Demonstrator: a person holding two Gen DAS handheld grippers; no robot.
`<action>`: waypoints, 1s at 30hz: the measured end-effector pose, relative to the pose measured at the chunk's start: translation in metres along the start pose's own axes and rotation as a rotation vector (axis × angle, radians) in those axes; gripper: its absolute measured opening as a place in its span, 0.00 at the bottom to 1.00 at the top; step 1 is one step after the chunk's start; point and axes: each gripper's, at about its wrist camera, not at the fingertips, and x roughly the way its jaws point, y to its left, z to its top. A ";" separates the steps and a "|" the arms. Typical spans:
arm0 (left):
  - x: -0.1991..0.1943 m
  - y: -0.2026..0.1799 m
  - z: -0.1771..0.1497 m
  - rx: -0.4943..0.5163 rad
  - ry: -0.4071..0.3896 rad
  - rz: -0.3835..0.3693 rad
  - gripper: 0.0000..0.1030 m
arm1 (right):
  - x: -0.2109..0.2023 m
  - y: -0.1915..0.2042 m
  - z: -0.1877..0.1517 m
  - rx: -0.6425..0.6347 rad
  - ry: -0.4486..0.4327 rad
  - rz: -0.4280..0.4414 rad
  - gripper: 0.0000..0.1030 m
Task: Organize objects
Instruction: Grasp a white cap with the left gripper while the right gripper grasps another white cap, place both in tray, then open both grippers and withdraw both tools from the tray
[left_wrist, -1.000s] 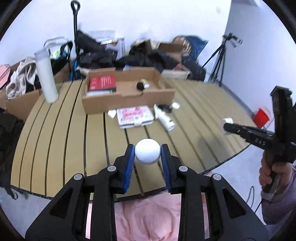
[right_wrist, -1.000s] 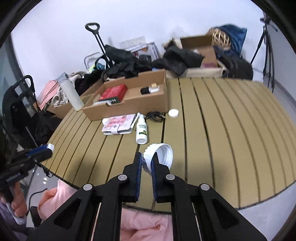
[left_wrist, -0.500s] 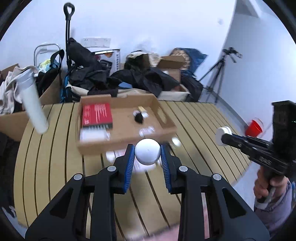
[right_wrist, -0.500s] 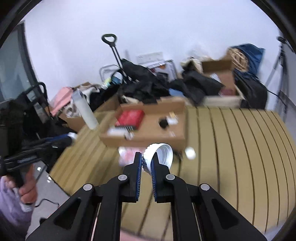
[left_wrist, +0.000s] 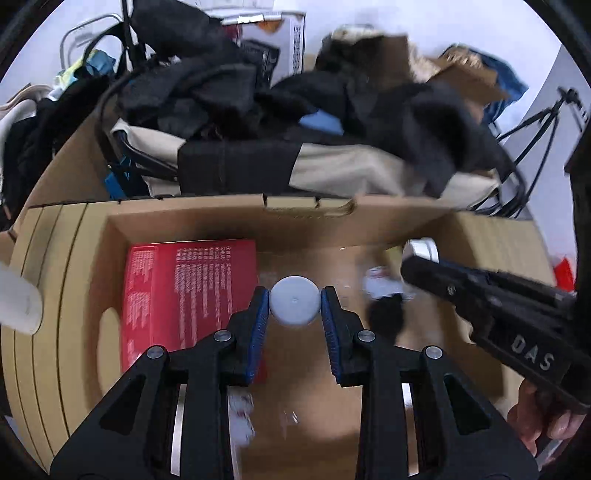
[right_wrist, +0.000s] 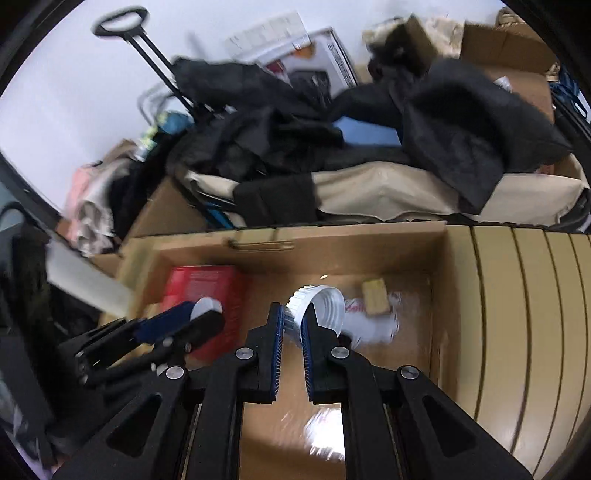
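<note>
My left gripper (left_wrist: 294, 306) is shut on a small white round cap (left_wrist: 294, 305) and holds it over the open cardboard box (left_wrist: 306, 212). My right gripper (right_wrist: 293, 325) is shut on the rim of a larger white ribbed lid (right_wrist: 319, 306), also over the box (right_wrist: 332, 240). Inside the box lie a red box (left_wrist: 184, 291), a small white packet with a black object (left_wrist: 384, 295) and a tan block (right_wrist: 375, 301). The right gripper also shows at the right of the left wrist view (left_wrist: 417, 258); the left gripper shows at the left of the right wrist view (right_wrist: 207, 314).
The box sits on a slatted wooden table (right_wrist: 524, 314). Behind it lie piled black clothes (left_wrist: 258, 85), a beige bag (right_wrist: 388, 192), cardboard boxes and a trolley handle (right_wrist: 122, 22). A white cylinder (left_wrist: 18, 302) stands at the left edge. A tripod (left_wrist: 546, 114) stands at the right.
Both grippers have moved forward from the table's near edge to over the cardboard box, each still holding its white lid. The box now fills both views.
</note>
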 end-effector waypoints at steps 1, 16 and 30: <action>0.009 0.002 0.000 0.000 0.005 0.023 0.26 | 0.014 -0.003 0.003 0.006 0.001 -0.018 0.11; -0.095 0.038 -0.003 0.084 -0.099 0.156 0.89 | -0.042 -0.009 0.007 -0.019 -0.035 0.012 0.23; -0.279 0.038 -0.109 0.041 -0.145 0.225 0.98 | -0.246 -0.001 -0.111 -0.176 -0.142 -0.171 0.89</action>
